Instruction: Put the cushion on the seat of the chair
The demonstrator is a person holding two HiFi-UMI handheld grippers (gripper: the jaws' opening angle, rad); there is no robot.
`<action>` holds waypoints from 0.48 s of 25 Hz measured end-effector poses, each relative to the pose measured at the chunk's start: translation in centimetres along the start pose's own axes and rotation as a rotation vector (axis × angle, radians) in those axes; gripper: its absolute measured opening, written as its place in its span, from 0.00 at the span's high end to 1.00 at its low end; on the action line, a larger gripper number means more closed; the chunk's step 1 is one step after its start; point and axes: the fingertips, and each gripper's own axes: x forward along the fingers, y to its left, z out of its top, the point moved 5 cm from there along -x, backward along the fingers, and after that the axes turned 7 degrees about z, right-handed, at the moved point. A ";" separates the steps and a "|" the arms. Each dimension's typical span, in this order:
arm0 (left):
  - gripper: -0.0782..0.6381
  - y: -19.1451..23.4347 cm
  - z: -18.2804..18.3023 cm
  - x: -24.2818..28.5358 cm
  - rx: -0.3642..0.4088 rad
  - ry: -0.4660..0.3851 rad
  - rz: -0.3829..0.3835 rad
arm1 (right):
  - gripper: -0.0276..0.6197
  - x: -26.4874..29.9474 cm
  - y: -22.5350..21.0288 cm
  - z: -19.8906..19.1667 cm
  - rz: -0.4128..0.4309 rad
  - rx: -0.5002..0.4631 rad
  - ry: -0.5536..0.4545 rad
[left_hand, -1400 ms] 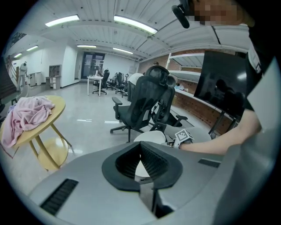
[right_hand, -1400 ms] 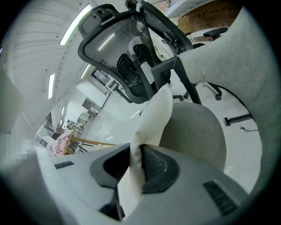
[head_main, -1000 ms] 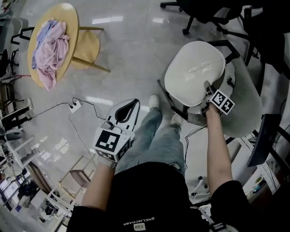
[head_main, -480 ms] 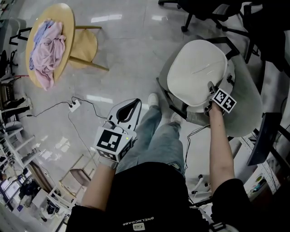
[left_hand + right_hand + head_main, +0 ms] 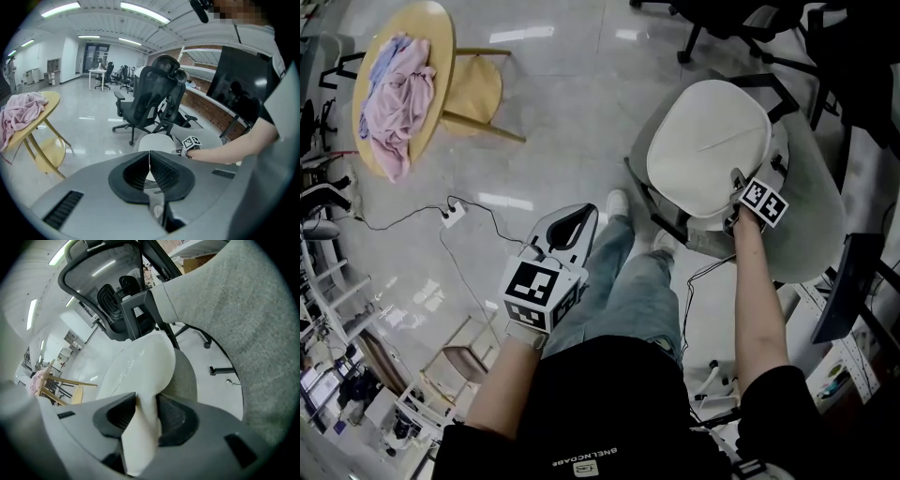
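Note:
The cream-white cushion [image 5: 708,145] lies across the seat of the grey upholstered chair [image 5: 811,220], covering most of it. My right gripper [image 5: 736,180] is at the cushion's near right edge. In the right gripper view that edge [image 5: 140,427] sits between the jaws of the right gripper [image 5: 146,411]; both pads touch it as the jaws are opening. The grey seat [image 5: 185,376] shows under the cushion [image 5: 136,366]. My left gripper [image 5: 579,214] hangs over the person's legs, left of the chair, shut with nothing in it. The left gripper [image 5: 149,164] points toward the cushion [image 5: 154,142].
A round wooden table [image 5: 441,42] with pink cloth [image 5: 394,89] and a wooden stool [image 5: 478,94] stand at the far left. A power strip [image 5: 450,217] and its cable lie on the floor. Black office chairs [image 5: 722,23] stand behind the grey chair; a desk is at the right.
The right gripper has sunk with the cushion's edge, and the cushion has settled flatter and a little further back on the seat. The left gripper has drifted slightly to the right.

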 end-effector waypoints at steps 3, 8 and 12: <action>0.87 0.1 -0.3 -0.2 -0.026 -0.002 -0.002 | 0.73 0.3 -0.4 -0.2 -0.015 0.005 0.016; 0.87 -0.3 -0.5 -0.4 -0.021 -0.003 -0.005 | 0.63 0.4 -1.0 -0.5 -0.049 -0.004 0.054; 0.87 -0.3 -0.4 -0.8 -0.027 -0.014 -0.002 | 0.53 0.1 -1.1 -0.6 -0.072 -0.007 0.062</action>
